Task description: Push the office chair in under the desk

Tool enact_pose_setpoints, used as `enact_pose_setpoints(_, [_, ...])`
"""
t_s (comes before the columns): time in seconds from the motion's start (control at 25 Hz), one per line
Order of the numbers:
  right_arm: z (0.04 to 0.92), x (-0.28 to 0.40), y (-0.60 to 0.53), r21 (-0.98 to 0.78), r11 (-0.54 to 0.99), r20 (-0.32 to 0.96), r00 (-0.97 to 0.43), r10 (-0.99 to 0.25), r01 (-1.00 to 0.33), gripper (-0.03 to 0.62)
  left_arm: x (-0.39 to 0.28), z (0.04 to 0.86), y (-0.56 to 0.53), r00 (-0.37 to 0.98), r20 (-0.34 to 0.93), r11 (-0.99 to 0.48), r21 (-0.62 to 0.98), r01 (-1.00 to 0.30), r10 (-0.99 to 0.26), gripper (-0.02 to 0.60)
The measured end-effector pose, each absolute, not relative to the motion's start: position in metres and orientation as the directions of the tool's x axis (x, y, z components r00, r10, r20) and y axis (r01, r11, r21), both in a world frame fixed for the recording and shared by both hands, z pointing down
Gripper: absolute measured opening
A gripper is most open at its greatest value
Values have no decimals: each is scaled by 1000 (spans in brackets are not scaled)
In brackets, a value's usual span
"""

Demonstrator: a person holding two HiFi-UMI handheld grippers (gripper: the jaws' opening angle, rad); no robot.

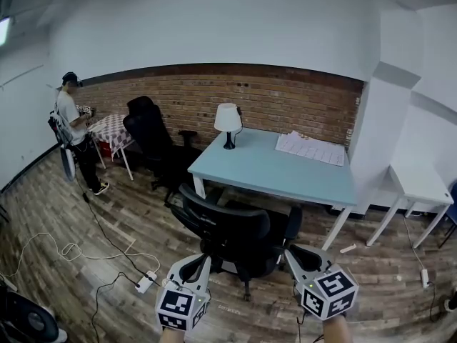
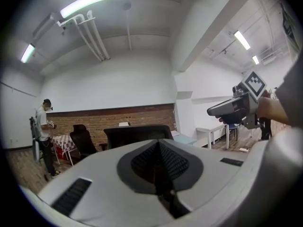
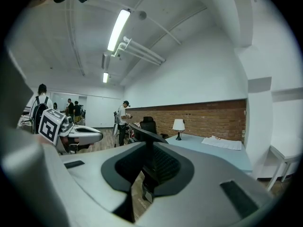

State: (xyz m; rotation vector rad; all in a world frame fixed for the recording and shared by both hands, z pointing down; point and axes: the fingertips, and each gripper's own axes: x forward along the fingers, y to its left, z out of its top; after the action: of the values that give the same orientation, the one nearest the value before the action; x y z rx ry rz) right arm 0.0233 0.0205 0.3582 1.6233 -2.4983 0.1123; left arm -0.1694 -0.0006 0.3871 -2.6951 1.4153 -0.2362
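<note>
Chair: black office chair with a curved backrest point(image 1: 230, 227), on the near side of the desk, backrest towards the camera. Its far edge is about at the desk's near edge and most of it is out on the open floor.
Desk: light-blue rectangular desk on white legs point(image 1: 285, 171), far side near the red brick wall point(image 1: 285, 98). The space under it looks free (the chair hides part of it).
Left gripper: grey two-jaw left gripper point(image 1: 203, 259), jaws closed together with nothing in them. The tip is at the backrest's near left side; can't tell if it touches.
Right gripper: grey two-jaw right gripper point(image 1: 291, 252), jaws a little apart. Wooden floor point(image 3: 135, 197) shows through the gap and it has hold of nothing. The tip is just beside the chair's right side; contact unclear.
Desk top: white-shaded table lamp on a black stem point(image 1: 228, 123) at the far left, white paper sheets point(image 1: 310, 147) at the far right. Neither is in the way.
Done: chair is roughly lined up with the desk, and both grippers are behind the backrest, placed to push.
Left: most of the push, probably. The seat has to go under the top until the backrest is near the desk's edge.
Watch: the white desk leg point(image 1: 200, 186) is close to the chair's left side, so an uneven push could send the chair into it.
Others: second black chair point(image 1: 151, 138) and standing person point(image 1: 75, 138) at the far left, well apart from the chair's path.
</note>
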Motion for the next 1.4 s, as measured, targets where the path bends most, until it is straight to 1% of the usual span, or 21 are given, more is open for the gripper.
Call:
enact_pose_setpoints(0.12, [364, 16, 2, 31, 413, 191, -401, -896, -910, 69, -174, 392, -20, 552, 104, -562, -142, -815, -827, 15])
enact_pose_setpoints(0.16, [366, 14, -4, 31, 416, 196, -403, -894, -909, 69, -176, 394, -25, 548, 108, -559, -139, -817, -829, 40])
enact_pose_setpoints(0.2, [368, 12, -10, 30, 417, 201, -404, -893, -908, 69, -178, 397, -31, 545, 112, -556, -136, -820, -831, 46])
enact_pose_setpoints(0.44, [382, -1, -38, 27, 420, 212, -406, -889, -907, 72, -191, 412, -60, 540, 123, -552, -110, -826, -833, 48])
enact_pose_setpoints(0.52, [387, -3, -49, 26, 423, 224, -407, -886, -906, 91, -194, 416, -70, 545, 128, -557, -101, -824, -829, 57])
enact_pose_setpoints(0.56, [390, -4, -54, 28, 423, 232, -406, -884, -906, 107, -194, 418, -75, 548, 132, -561, -96, -822, -826, 86])
enact_pose_setpoints(0.64, [396, -2, -63, 34, 416, 249, -396, -884, -909, 138, -193, 421, -85, 554, 140, -568, -89, -818, -821, 117])
enact_pose_setpoints(0.76, [404, 1, -75, 39, 402, 263, -378, -887, -915, 158, -192, 429, -97, 565, 157, -581, -81, -810, -810, 152])
enact_pose_setpoints(0.88, [410, 1, -84, 39, 392, 279, -367, -888, -919, 183, -188, 437, -106, 582, 183, -602, -78, -795, -792, 229])
enact_pose_setpoints(0.96, [412, 1, -88, 41, 383, 283, -357, -890, -923, 191, -185, 441, -110, 592, 195, -614, -80, -785, -782, 266])
enact_pose_setpoints(1.08, [416, 3, -94, 38, 368, 286, -343, -895, -929, 198, -183, 446, -116, 599, 207, -623, -75, -779, -774, 299])
enact_pose_setpoints(1.2, [418, 3, -100, 39, 363, 291, -337, -896, -931, 198, -183, 451, -121, 599, 217, -624, -63, -779, -771, 315])
enact_pose_setpoints(1.4, [422, 7, -108, 39, 356, 290, -330, -898, -934, 221, -176, 457, -126, 611, 226, -636, -51, -770, -758, 342])
